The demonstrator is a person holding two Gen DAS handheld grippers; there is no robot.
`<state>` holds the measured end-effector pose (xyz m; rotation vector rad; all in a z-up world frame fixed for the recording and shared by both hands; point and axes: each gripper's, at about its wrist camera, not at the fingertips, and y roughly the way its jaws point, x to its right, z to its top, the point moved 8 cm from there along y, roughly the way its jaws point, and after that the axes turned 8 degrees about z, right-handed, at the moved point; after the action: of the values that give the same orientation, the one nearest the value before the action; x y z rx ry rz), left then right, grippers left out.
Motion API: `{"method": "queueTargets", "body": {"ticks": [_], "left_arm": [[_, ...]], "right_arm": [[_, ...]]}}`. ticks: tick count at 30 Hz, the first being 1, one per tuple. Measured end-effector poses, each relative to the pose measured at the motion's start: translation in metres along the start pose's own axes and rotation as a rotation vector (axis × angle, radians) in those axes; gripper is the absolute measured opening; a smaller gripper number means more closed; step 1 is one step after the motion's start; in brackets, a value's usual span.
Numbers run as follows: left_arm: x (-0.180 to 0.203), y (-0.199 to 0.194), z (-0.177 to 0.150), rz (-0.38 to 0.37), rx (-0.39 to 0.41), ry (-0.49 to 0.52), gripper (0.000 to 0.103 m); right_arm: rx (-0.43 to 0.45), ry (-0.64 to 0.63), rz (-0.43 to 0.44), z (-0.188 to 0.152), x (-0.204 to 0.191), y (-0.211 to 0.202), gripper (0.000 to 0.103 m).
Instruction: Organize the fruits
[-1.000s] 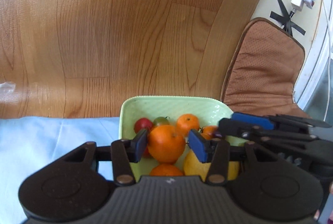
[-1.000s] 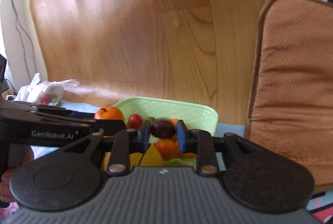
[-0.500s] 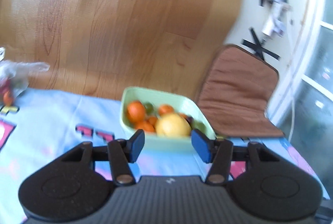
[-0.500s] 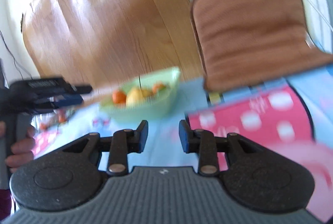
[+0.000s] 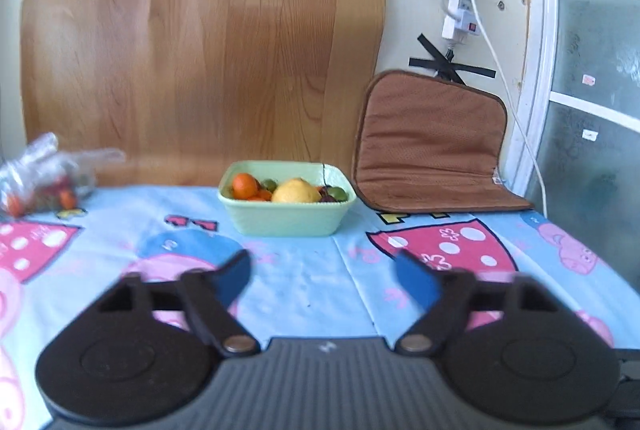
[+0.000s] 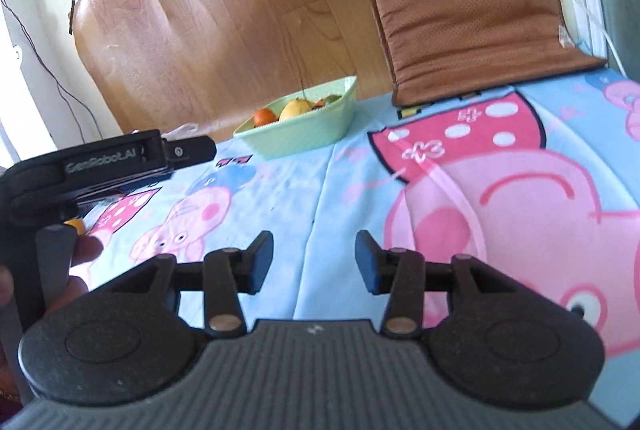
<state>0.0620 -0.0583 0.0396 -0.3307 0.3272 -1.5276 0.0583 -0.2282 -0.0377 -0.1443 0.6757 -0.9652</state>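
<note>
Fruits (image 5: 295, 191) half-hidden by bowl (image 5: 286, 221) wall; bagged fruit (image 5: 38, 192) blurred.

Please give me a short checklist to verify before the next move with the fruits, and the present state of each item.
1. Left claw empty: ok. Its jaws have just been opening and nothing is between them.
2. Right claw empty: ok. Its jaws have also just been opening, with only the cloth below.
3. Pale green square bowl upright on the blue cartoon-print tablecloth: ok.
4. Fruits stay inside the bowl: ok. The yellow lemon and the round orange tangerine sit below or near the rim.
5. Path from both claws to the bowl free: ok.
6. Fruits left in the clear plastic bag: cannot tell how many; the view is blurred.
</note>
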Motion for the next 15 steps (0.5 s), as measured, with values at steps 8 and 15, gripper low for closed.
{"method": "queueTargets", "body": {"ticks": [8, 15], "left_arm": [[0.001, -0.026, 0.006, 0.058, 0.040, -0.003, 0.103], [-0.010, -0.051, -0.004, 0.153, 0.021, 0.023, 0.103]], "right_arm": [[0.013, -0.008, 0.032, -0.008, -0.010, -0.021, 0.056], [-0.025, 0.026, 0.089, -0.023, -0.018, -0.018, 0.057]]}}
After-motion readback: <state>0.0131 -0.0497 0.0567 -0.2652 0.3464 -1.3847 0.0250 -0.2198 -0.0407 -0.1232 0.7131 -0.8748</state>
